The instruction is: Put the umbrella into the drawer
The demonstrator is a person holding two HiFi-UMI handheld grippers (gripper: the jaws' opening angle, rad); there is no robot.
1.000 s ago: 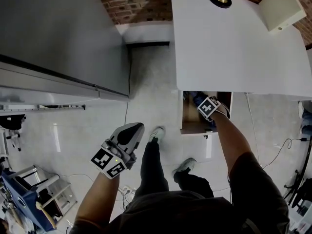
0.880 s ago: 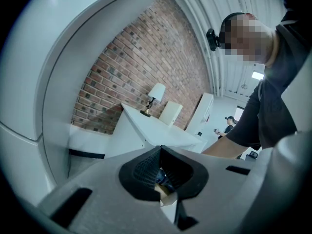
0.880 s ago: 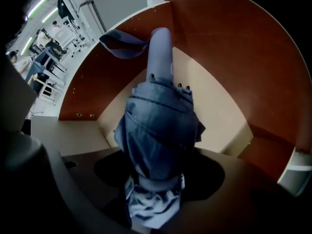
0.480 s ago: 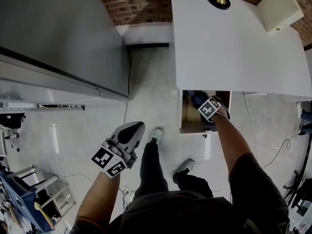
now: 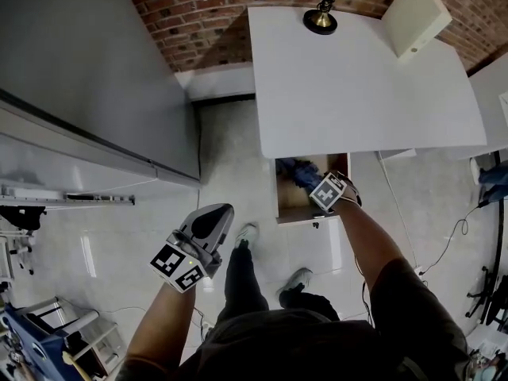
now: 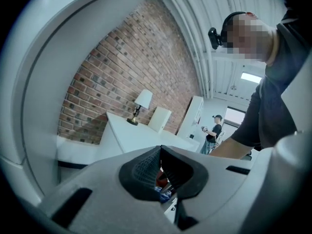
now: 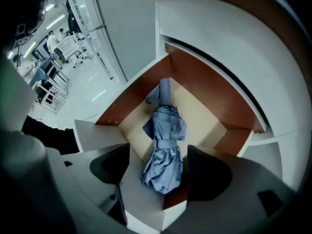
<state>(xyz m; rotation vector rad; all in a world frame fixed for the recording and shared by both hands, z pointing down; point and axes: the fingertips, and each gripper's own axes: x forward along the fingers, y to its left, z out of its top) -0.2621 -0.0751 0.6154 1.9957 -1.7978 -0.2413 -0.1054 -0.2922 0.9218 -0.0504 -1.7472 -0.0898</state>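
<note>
The blue folded umbrella lies loose on the floor of the open wooden drawer. In the head view the umbrella shows in the drawer, which is pulled out from under the white table. My right gripper hangs straight above it, open wide, with its pads apart from the fabric. Its marker cube hides the right gripper jaws in the head view. My left gripper is held out over the floor at the left, and in the left gripper view it is shut on nothing.
The white table carries a lamp and a white board at its far side. A grey cabinet fills the left. The person's shoes stand in front of the drawer. Cables trail at the right.
My right gripper has lifted up out of the drawer, leaving the umbrella lying inside. My left gripper has risen slightly. The head view has tilted toward the brick wall.
</note>
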